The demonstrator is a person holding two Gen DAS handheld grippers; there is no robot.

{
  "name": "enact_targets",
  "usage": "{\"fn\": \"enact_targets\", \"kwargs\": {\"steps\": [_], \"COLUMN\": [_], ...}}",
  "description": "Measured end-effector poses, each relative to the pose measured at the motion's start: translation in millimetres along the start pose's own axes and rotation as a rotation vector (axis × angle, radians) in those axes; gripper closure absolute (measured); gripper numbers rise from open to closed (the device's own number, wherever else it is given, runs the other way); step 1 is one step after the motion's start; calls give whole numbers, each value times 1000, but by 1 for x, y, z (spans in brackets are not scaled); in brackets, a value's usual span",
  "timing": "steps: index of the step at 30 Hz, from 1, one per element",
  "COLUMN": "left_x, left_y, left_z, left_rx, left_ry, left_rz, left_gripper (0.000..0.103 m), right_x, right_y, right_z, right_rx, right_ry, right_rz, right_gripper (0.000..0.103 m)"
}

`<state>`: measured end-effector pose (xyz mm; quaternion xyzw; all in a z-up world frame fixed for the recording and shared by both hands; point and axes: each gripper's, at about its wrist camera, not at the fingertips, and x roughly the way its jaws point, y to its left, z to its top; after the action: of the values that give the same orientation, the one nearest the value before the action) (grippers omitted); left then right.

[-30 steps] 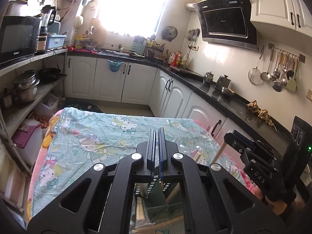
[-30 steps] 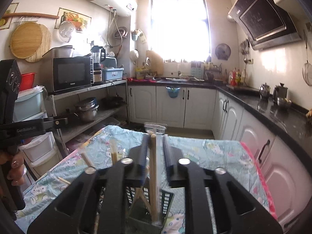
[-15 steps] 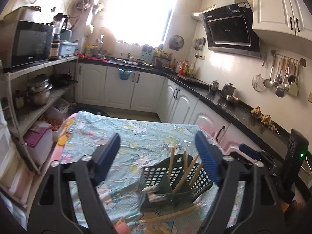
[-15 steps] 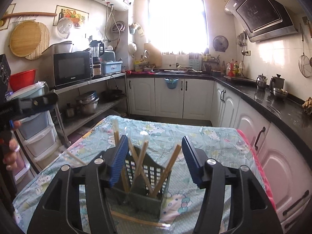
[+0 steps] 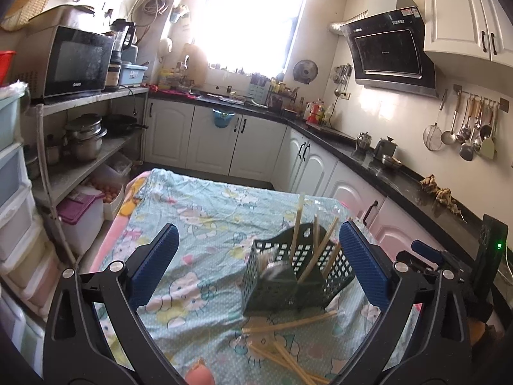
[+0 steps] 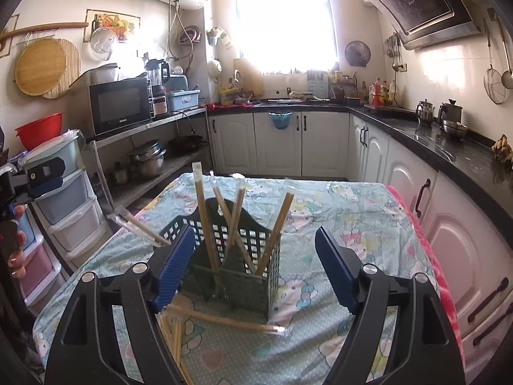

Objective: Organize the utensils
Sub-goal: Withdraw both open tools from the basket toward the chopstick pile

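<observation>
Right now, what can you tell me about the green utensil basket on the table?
The green utensil basket is dark green, looks like plastic, with grid-pattern walls, an arched back and an inner divider making compartments. It stands upright on the cartoon-print tablecloth. Several wooden chopsticks lean in it at different angles, tips sticking out above the rim. More wrapped chopsticks lie on the cloth by its base. It sits ahead of the right gripper, whose open jaws do not touch it.

Cartoon-print tablecloth (image 6: 346, 202) covers the table, black microwave (image 6: 120, 105) sits on the shelf, stacked steel pots (image 5: 84, 136) below it, range hood (image 5: 389, 56) hangs right, ladles (image 5: 466, 128) line the rail, red bowl (image 6: 38, 128) tops the drawers.
</observation>
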<state>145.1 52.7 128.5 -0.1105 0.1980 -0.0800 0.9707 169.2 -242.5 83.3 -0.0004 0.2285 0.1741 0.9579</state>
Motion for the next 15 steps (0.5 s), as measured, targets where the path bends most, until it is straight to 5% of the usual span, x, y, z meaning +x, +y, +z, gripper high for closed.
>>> {"fn": "enact_targets", "kwargs": {"steps": [15], "left_x": [-7], "left_y": [-15], "left_z": [-43], "left_rx": [32], "left_ry": [76], "left_rz": [-23], "left_gripper": [11], "right_x": [-16], "right_y": [12], "right_z": [-49], "right_rx": [-30], "right_ry": [111], "right_rz": [2], "right_gripper": [22]}}
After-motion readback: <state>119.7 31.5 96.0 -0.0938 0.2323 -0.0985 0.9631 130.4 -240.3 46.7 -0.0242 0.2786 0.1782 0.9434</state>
